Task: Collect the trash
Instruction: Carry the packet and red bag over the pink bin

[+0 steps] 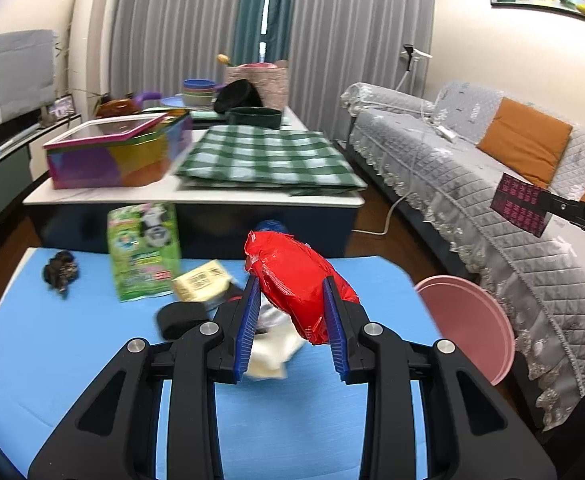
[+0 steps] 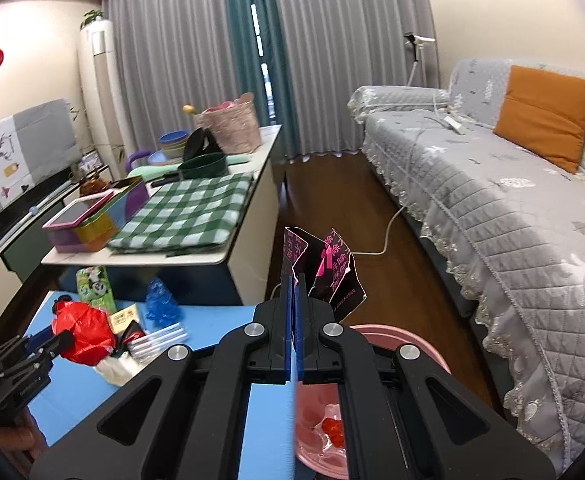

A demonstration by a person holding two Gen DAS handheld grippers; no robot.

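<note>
My left gripper (image 1: 292, 322) is closest in view, blue pads clamped on a crumpled red wrapper (image 1: 298, 280), lifted clear of the blue mat (image 1: 72, 360). Right gripper (image 2: 294, 320) has its jaws pressed together on a black-and-pink sachet (image 2: 332, 272), held above the near rim of the pink bin (image 2: 412, 350). The bin sits off the mat's right edge, beside the sofa (image 2: 492, 208), and already has some trash in the bottom.

Left on the mat: green pouch (image 1: 144, 252), yellow labelled packet (image 1: 202, 282), black roll (image 1: 182, 318), dark crumpled scrap (image 1: 60, 272), white tissue-like piece (image 1: 270, 356). A blue crinkled wrapper (image 2: 160, 302) and a bundle of white sticks (image 2: 160, 340) show in the right view.

Risks, as I judge them:
- Sachet is pinched only at its lower edge, most of it sticks out beyond the pads. Release before it's fully over the opening and it likely flutters to the floor.
- Red wrapper is bulky and slick, gripped mid-body. A fast swing could let it slide out.
- Both grippers heading for the same bin could collide. Drop right first, then left.
</note>
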